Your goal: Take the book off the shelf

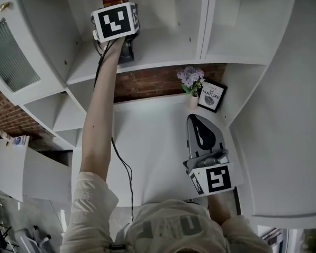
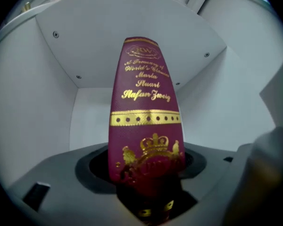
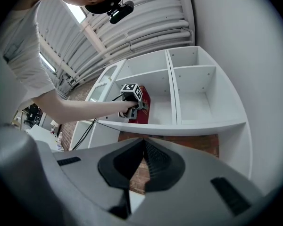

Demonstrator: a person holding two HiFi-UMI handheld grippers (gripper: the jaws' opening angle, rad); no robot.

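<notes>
maroon gilt-stamped book [image 2: 146,126] clamped upright in left tool [image 2: 148,206].

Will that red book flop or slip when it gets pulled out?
Probably stiff: the book stands straight, hardcover-looking. Its shiny cover might slip. Gripped only low down by the left gripper, it could tip.

Right hand-held gripper [image 3: 142,147] pointing up at white shelf [image 3: 198,126], jaws meeting, gripping nothing. Farther off, arm [image 3: 80,109] reaching in, left hand-held gripper [image 3: 136,107] touching red book [image 3: 145,108] standing in shelf compartment.
</notes>
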